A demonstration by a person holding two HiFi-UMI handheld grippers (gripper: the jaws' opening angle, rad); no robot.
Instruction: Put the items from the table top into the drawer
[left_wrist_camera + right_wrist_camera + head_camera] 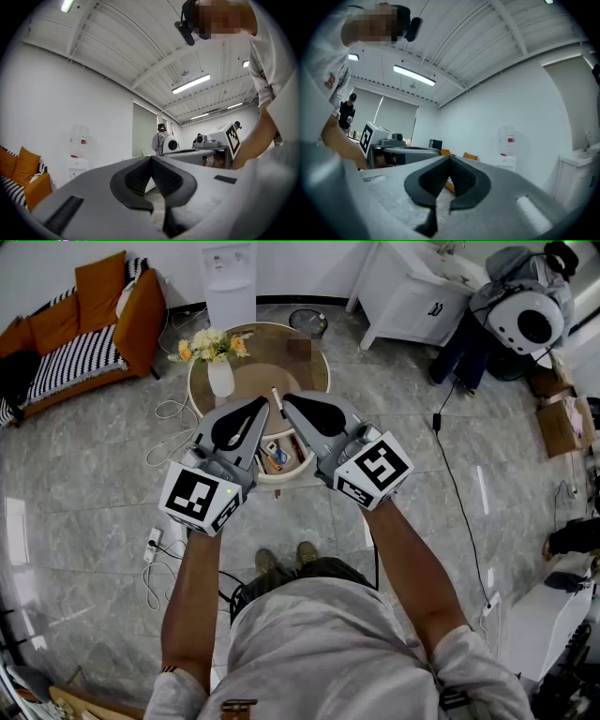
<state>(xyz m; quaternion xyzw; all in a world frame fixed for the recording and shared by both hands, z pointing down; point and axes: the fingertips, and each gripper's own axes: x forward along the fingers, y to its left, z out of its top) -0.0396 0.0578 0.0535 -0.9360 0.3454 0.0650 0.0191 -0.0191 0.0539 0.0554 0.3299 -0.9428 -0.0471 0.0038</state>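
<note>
Above the near edge of the round brown table (258, 362), the grey left gripper (266, 400) and right gripper (285, 397) hover, jaws together, empty.

The table (262, 360) is seen steeply from overhead. Both gripper views are aimed level along the jaws; the water dispenser (78, 152) (506, 147) ahead is shared.

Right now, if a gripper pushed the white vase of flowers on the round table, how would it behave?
The white vase looks tall and narrow under a wide bouquet, so it probably tips easily. It appears ceramic, likely slippery and breakable. The round table looks smooth, so a low push may slide it.
</note>
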